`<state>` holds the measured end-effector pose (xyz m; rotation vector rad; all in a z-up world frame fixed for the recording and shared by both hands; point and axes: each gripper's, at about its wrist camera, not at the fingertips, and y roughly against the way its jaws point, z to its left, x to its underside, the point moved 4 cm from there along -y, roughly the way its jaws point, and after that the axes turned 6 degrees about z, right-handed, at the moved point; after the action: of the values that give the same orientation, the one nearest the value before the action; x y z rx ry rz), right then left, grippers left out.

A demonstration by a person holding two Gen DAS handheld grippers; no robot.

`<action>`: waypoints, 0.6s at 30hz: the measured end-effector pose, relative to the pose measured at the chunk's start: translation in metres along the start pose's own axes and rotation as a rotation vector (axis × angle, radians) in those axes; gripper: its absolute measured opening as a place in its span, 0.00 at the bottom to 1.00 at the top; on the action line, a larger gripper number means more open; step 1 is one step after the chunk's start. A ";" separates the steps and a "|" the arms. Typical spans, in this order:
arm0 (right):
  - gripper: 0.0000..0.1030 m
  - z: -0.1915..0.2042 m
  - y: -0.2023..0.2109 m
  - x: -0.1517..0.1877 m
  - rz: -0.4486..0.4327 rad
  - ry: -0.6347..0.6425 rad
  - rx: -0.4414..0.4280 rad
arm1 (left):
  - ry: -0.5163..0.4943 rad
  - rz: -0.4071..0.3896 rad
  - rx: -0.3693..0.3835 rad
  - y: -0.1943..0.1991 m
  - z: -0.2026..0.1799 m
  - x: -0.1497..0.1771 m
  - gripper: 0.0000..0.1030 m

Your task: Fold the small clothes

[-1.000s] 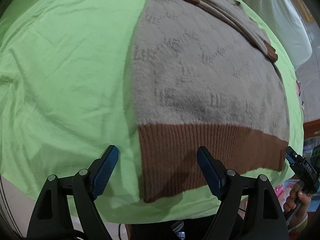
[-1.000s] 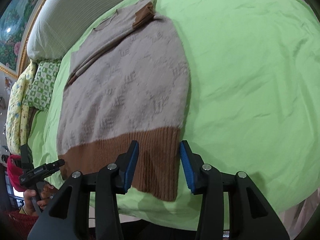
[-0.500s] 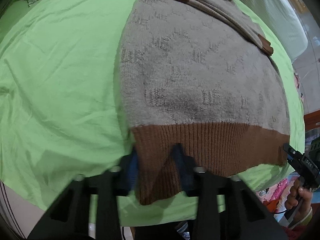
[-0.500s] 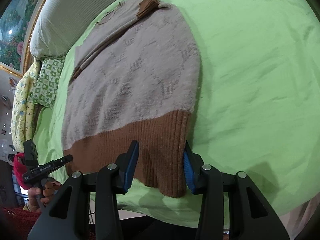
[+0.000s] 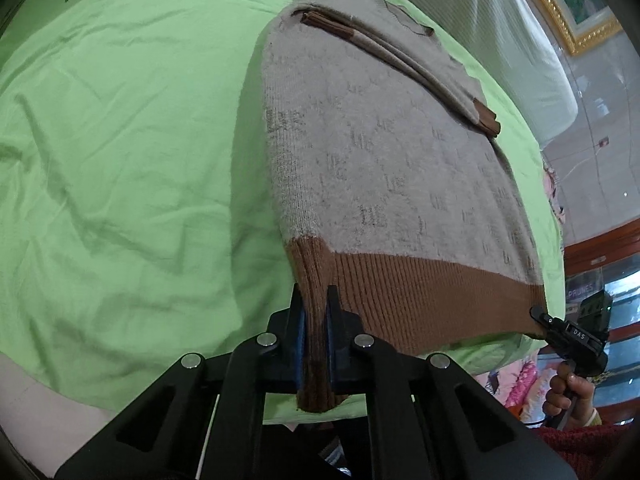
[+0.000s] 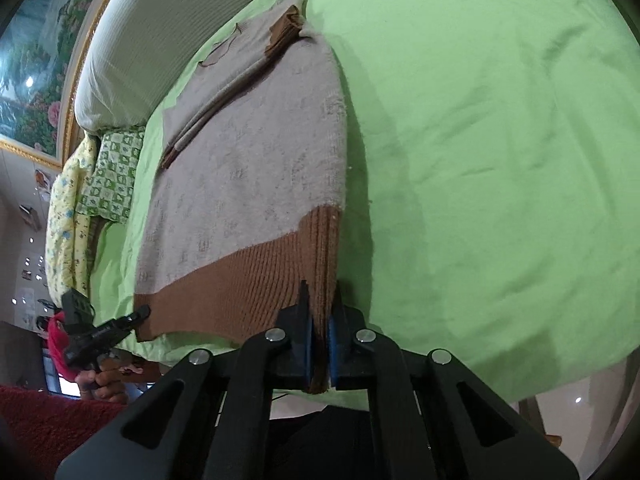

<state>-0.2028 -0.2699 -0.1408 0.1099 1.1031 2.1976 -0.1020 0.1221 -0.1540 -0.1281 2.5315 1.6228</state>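
Observation:
A beige knit sweater [image 5: 392, 160] with a brown ribbed hem [image 5: 420, 292] lies on the green bedsheet [image 5: 120, 168], its sleeves folded across the chest. My left gripper [image 5: 314, 320] is shut on the hem's left corner, lifted slightly. In the right wrist view the sweater [image 6: 256, 168] shows too, and my right gripper [image 6: 319, 340] is shut on the hem's right corner [image 6: 320, 264]. Each gripper shows in the other's view, the right [image 5: 570, 334] and the left [image 6: 104, 332], pinching the far hem corner.
A white pillow [image 6: 168, 28] lies beyond the sweater's collar. Green and yellow patterned bedding [image 6: 104, 176] lies at the bed's left side. The sheet [image 6: 500, 140] stretches wide to the right. A framed painting [image 6: 36, 52] hangs behind.
Both grippers moved forward onto the hem corners and closed on them. The hem corners have risen off the sheet.

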 end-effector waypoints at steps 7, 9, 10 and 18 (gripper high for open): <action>0.06 0.027 0.005 -0.020 -0.047 0.021 -0.078 | 0.002 -0.042 0.030 0.014 -0.006 -0.023 0.05; 0.06 0.037 0.009 -0.029 -0.072 0.025 -0.104 | 0.009 -0.067 0.046 0.022 -0.010 -0.032 0.05; 0.06 0.042 0.012 -0.035 -0.087 0.029 -0.114 | 0.013 -0.084 0.058 0.026 -0.013 -0.039 0.05; 0.06 0.073 0.028 -0.101 -0.208 0.056 -0.214 | 0.030 -0.234 0.123 0.059 -0.031 -0.107 0.05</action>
<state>-0.1136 -0.2918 -0.0526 -0.1542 0.8598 2.1247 -0.0072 0.1188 -0.0713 -0.4207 2.5181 1.3850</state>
